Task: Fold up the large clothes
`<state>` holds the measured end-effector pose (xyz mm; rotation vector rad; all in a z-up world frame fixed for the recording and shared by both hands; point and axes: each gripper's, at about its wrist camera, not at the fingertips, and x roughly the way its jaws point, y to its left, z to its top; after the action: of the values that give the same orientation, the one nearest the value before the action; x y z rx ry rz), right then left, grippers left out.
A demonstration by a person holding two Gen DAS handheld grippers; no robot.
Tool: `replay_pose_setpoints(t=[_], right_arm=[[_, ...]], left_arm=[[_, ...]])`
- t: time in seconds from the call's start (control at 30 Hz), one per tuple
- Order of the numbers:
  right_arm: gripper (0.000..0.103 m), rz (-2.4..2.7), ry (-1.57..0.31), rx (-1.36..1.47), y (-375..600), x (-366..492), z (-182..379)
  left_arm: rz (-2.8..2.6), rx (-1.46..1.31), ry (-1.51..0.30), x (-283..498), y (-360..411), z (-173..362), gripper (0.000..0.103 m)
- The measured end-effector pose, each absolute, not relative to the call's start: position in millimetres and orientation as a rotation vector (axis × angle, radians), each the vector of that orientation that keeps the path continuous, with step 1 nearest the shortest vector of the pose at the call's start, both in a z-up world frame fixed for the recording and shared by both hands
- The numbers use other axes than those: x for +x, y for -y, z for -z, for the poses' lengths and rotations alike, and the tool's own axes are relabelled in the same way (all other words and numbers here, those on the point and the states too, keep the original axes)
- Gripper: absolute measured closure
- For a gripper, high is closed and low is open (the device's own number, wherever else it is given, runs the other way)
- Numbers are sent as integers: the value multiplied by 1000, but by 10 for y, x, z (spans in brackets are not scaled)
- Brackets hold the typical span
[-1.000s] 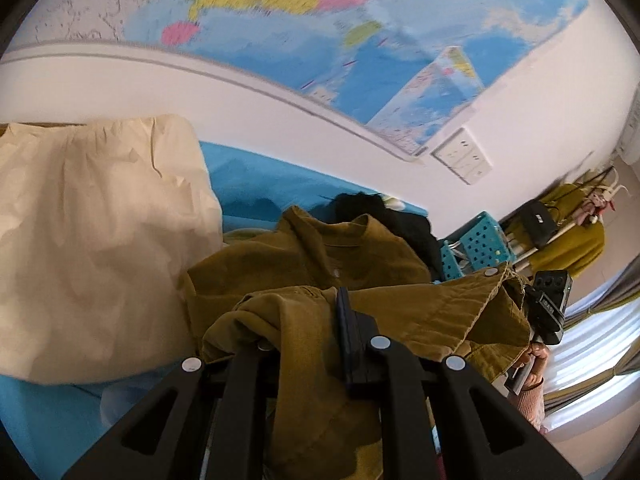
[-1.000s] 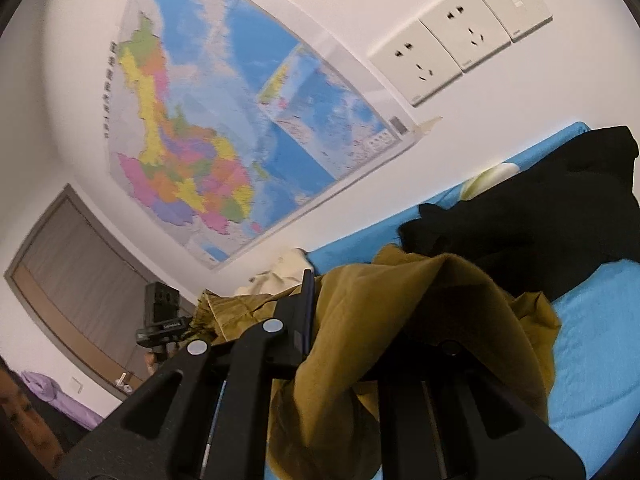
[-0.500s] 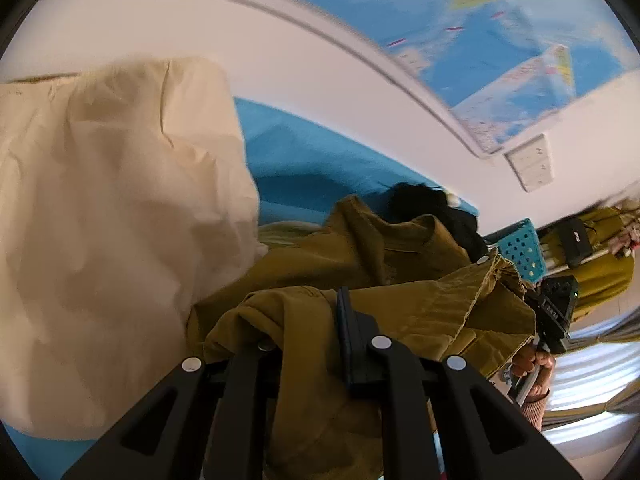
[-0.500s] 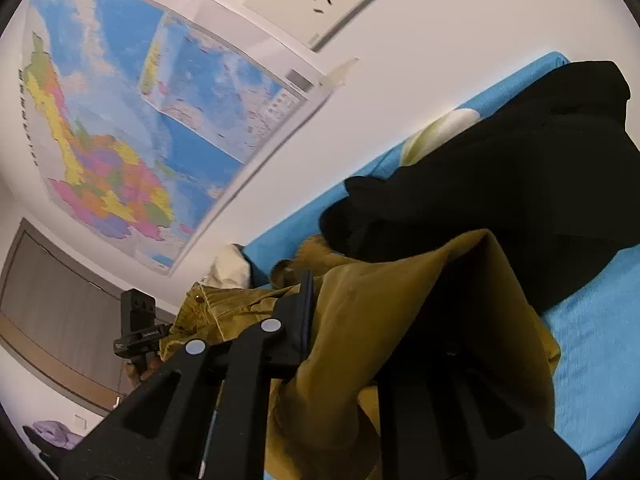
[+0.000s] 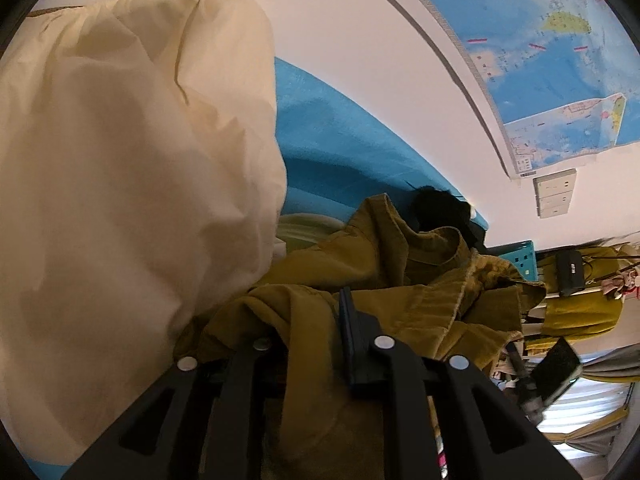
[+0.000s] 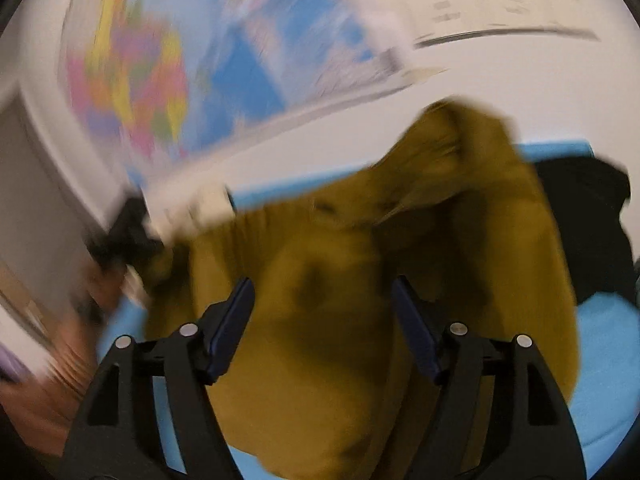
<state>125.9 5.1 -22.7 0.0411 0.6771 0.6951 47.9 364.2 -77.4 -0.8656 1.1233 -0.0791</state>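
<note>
Blurring almost all of the right wrist view, so only large patches of colour readable there: olive-brown shirt, black garment behind its right edge, smeared wall map above. Hiding the left finger of the left gripper under a fold of this shirt; only the dark-blue pad of the right finger showing. Pinching the cloth there with jaws nearly closed, though opened slightly further just now, the fold running between them. Standing wide apart at the right gripper, jaws just opened, both blue pads bare, shirt lying beyond and below the gap, not pressed by either pad. Cut off at the bottom rim of both views: lower part of the shirt.

Relative to the shirt in the left wrist view: cream pillow directly left, touching its edge and filling that whole side; free strip of blue bed sheet behind, up to the white wall; teal perforated basket and clothes rack with a mustard garment to the right. Lying crumpled on the bed, collar towards the wall, near hem over the left gripper.
</note>
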Motion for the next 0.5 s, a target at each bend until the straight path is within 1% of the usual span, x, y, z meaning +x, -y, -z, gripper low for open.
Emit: replay_pose_setpoints(t=[0.03,0.07,0.1,0.13,0.17,0.2,0.23,0.27,0.3,0.33,0.43,0.5], right_arm=[[31,-660,-690,-13,-139,1292,290],[37,-629,-704,-63,-228,1337,365],[41,-610,-711,-83,-277,1384,420],[49,-608,-722,-83,-301,1443,465],[62,-603,-723,-91,-309,1479,485],[69,-601,-713,-81,-288,1504,484],[85,-602,-706,-70,-264,1506,469],[95,-617,-694,-61,-235,1498,441],[99,-628,-674,-40,-184,1479,387],[100,-632,-657,-29,-151,1456,332],[100,-656,-593,32,-40,1395,133],[102,-637,-569,26,-56,1418,70]], left_arm=[[85,-873,-1116,471,-3638,767,82],[97,-881,-1098,447,-3629,743,78],[109,-881,-1082,423,-3611,717,76],[128,-876,-1066,389,-3595,686,72],[157,-874,-1039,327,-3572,636,67],[188,-869,-1013,263,-3555,592,63],[223,-861,-978,187,-3543,539,49],[242,-849,-942,113,-3531,468,26],[255,-831,-901,31,-3516,394,20],[253,-789,-861,-79,-3496,301,18],[294,-672,-778,-322,-3372,98,18],[275,-570,-773,-361,-3215,34,18]])
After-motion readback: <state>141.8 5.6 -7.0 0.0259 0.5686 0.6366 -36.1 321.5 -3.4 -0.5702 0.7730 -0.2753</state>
